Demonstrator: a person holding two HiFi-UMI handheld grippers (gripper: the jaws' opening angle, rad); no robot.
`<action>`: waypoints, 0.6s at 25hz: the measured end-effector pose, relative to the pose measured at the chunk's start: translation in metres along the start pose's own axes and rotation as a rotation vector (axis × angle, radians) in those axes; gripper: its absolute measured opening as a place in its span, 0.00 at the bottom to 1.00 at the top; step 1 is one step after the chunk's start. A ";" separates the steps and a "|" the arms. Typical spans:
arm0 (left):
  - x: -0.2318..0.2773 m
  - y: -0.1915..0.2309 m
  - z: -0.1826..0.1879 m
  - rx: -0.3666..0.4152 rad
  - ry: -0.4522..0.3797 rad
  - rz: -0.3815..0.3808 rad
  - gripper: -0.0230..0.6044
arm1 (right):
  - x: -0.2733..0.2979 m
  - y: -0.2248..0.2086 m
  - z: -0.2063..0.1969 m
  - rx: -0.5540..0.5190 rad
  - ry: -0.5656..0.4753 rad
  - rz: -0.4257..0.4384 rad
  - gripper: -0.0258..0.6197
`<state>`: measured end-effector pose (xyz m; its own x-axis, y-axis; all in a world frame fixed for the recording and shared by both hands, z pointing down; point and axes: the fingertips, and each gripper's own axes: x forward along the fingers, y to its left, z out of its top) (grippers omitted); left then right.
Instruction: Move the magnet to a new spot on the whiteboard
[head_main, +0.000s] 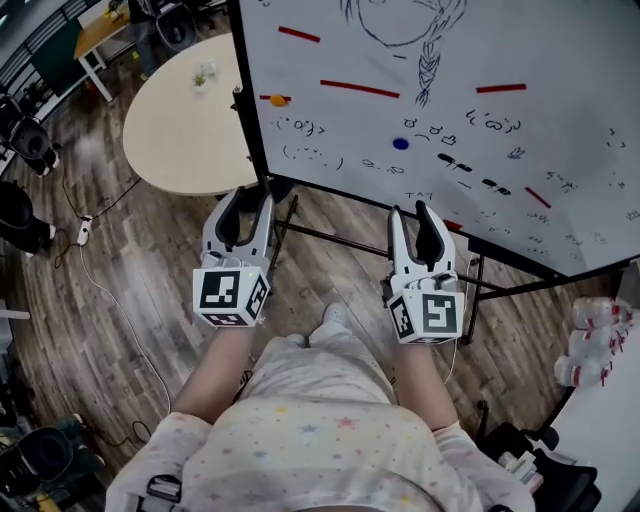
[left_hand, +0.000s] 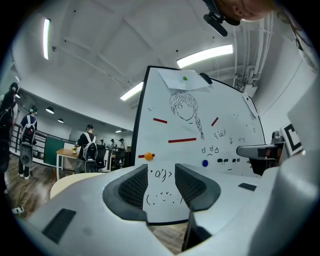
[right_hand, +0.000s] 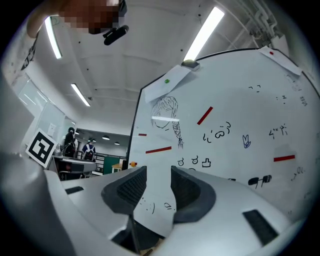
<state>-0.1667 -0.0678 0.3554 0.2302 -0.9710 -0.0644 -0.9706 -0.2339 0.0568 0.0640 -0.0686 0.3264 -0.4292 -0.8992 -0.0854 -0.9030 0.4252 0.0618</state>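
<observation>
The whiteboard (head_main: 560, 60) stands in front of me, covered in drawings. On it sit a round orange magnet (head_main: 278, 100), a round blue magnet (head_main: 401, 143) and several red bar magnets (head_main: 358, 88). My left gripper (head_main: 247, 192) is open and empty, held short of the board's lower left corner. In the left gripper view the orange magnet (left_hand: 148, 156) shows just above the open left gripper (left_hand: 162, 172), with the blue magnet (left_hand: 205, 163) to the right. My right gripper (head_main: 412, 208) is also open and empty, below the blue magnet. The right gripper view shows the right gripper (right_hand: 159, 175) facing the board (right_hand: 240, 100).
A round beige table (head_main: 180, 130) stands left of the board. The board's black stand legs (head_main: 330, 238) cross the wooden floor between my grippers. Cables (head_main: 110, 300) trail on the left. Bottles (head_main: 595, 340) sit on a white surface at right. People (left_hand: 90, 147) stand far behind.
</observation>
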 end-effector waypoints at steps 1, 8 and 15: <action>0.009 -0.001 0.003 0.002 -0.009 0.009 0.28 | 0.006 -0.006 0.000 -0.002 -0.005 0.014 0.27; 0.064 -0.014 0.002 0.007 -0.019 0.053 0.28 | 0.041 -0.043 -0.012 0.002 0.011 0.085 0.27; 0.091 -0.017 0.000 0.024 -0.012 0.084 0.28 | 0.060 -0.067 -0.021 0.022 0.006 0.096 0.27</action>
<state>-0.1293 -0.1523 0.3489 0.1467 -0.9866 -0.0720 -0.9880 -0.1498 0.0389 0.0989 -0.1527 0.3381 -0.5133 -0.8550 -0.0740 -0.8582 0.5111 0.0475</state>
